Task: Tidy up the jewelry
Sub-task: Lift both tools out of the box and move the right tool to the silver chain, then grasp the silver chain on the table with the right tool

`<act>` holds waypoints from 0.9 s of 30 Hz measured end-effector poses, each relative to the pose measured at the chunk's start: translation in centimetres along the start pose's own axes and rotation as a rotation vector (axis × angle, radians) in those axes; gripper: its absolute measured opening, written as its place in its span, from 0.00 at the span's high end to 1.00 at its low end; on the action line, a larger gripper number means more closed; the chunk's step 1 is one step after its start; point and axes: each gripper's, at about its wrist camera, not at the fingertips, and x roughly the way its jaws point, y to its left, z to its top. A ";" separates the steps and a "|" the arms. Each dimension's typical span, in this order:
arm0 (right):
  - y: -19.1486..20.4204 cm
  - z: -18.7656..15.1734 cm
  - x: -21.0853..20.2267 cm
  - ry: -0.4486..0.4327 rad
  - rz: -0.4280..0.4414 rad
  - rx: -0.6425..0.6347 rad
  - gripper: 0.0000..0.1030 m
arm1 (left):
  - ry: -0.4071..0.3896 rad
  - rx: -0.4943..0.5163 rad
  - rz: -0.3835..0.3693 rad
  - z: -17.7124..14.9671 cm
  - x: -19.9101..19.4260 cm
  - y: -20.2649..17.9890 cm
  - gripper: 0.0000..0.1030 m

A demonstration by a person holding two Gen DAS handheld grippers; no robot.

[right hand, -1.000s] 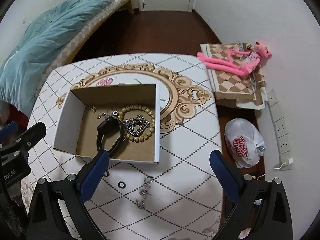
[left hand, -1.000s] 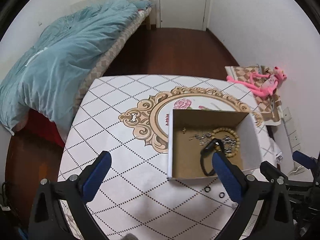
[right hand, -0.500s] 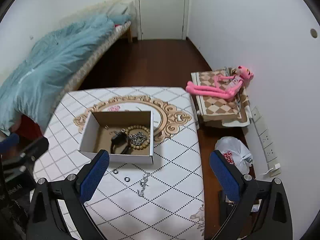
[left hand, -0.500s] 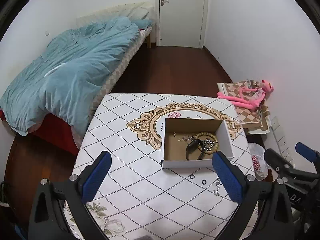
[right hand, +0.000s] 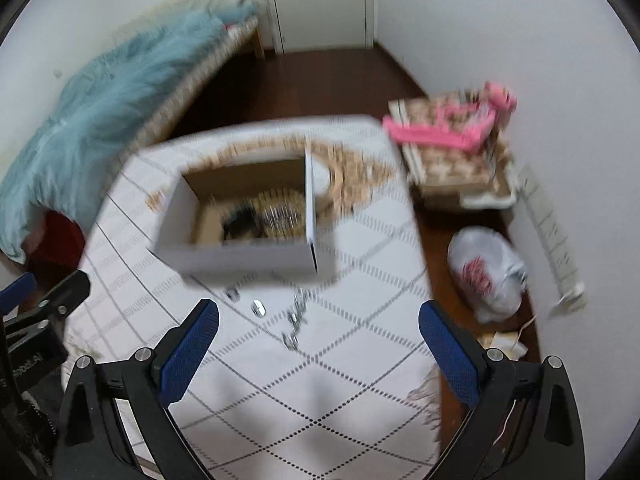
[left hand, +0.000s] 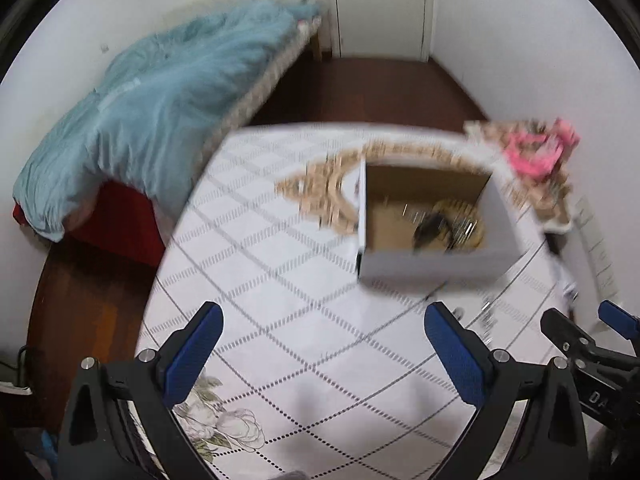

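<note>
**Loose pieces outside the box**

Both claws released, gripping nothing: left gripper [left hand: 322,354] and right gripper [right hand: 318,350] above the table [right hand: 320,412]. Judged step: approaching the pieces outside the one box [right hand: 240,260]. Near its front wall: two small rings [right hand: 258,307] and one chain [right hand: 294,322], blurred. Inside already: one bead bracelet [right hand: 276,200], one dark band [right hand: 240,220], something silvery, count unclear. Next, probably: lower the right gripper over the chain and pinch low.
</note>
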 end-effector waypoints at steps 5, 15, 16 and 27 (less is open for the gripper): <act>0.6 -1.7 5.5 0.077 0.049 0.006 0.26 | 0.097 0.014 0.031 -1.4 4.9 -0.1 0.00; 2.3 -2.9 9.3 0.041 -0.054 -0.073 0.63 | 0.147 0.036 0.044 -2.1 7.9 0.0 0.00; 2.5 -2.9 9.2 0.032 -0.054 -0.079 0.73 | 0.153 0.038 0.041 -2.1 8.1 -0.2 0.00; -3.3 -2.7 6.9 0.005 -0.020 0.066 0.92 | 0.179 0.069 -0.131 -2.1 8.6 -5.7 0.01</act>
